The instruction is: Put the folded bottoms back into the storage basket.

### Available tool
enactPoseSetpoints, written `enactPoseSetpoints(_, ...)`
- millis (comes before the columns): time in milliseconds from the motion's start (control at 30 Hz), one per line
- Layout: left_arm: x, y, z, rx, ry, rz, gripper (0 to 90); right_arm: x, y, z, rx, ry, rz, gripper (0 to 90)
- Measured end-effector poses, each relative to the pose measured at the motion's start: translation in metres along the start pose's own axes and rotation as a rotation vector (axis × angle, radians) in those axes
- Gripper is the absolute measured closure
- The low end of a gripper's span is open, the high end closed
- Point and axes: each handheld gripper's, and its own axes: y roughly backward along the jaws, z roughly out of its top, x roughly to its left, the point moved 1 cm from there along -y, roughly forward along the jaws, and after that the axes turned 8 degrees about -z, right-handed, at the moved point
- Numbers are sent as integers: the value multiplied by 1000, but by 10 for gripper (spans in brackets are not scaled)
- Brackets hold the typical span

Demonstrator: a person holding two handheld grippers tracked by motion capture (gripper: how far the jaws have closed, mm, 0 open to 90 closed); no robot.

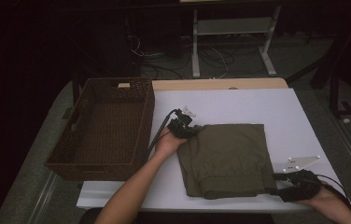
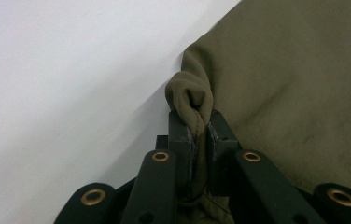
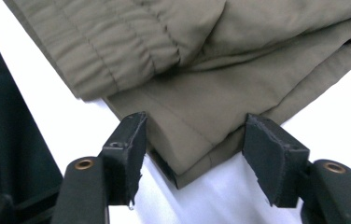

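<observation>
A white surface (image 1: 239, 105) in a dim room carries a folded olive garment (image 1: 225, 158), with an empty wicker basket (image 1: 103, 128) standing just to its left and cables trailing across the floor behind. Seen from the high view, the left gripper (image 1: 188, 130) sits at the garment's far left corner while the right gripper (image 1: 278, 184) lies at its near right corner, each held in a hand coming up from the bottom edge. The step in hand appears to be taking hold of the folded bundle at two opposite corners, most likely to lift it toward the basket.

In the left gripper view, the fingers (image 2: 183, 140) are pressed together on a bunched nub of olive fabric, which rises between them and spills over their tips; the rest of the garment spreads off to the right of the fingers, bare white surface to their left.

In the right gripper view, the fingers (image 3: 129, 149) are spread wide and pinch nothing. The layered corner of the garment lies between them, its tip pointing back toward the gripper, the gathered waistband just beyond the left finger.

The next move likely calls for this gripper to close squarely on all the stacked layers, catching the bottom one too, so the fold holds when both corners are raised together.
</observation>
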Motion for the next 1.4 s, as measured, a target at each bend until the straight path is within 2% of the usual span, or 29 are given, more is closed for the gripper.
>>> enactPoseSetpoints(133, 0, 0, 0, 0, 0, -1, 829, 2, 1, 0, 4, 37, -36, 513)
enactPoseSetpoints(300, 0, 0, 0, 1, 0, 1, 829, 0, 2, -1, -7, 37, -20, 714)
enactPoseSetpoints(467, 0, 0, 0, 1, -1, 1, 829, 0, 1, 0, -8, 44, -14, 809)
enactPoseSetpoints(733, 0, 0, 0, 3, -2, 2, 829, 1, 1, 4, -15, 55, -18, 845)
enactPoseSetpoints(900, -1, 0, 1, 4, -8, 8, 831, -2, 8, 10, -79, 29, 6, 846)
enactPoseSetpoints(1400, -2, 0, 1, 5, -18, 11, 832, -11, 9, 46, -181, 41, 20, 846)
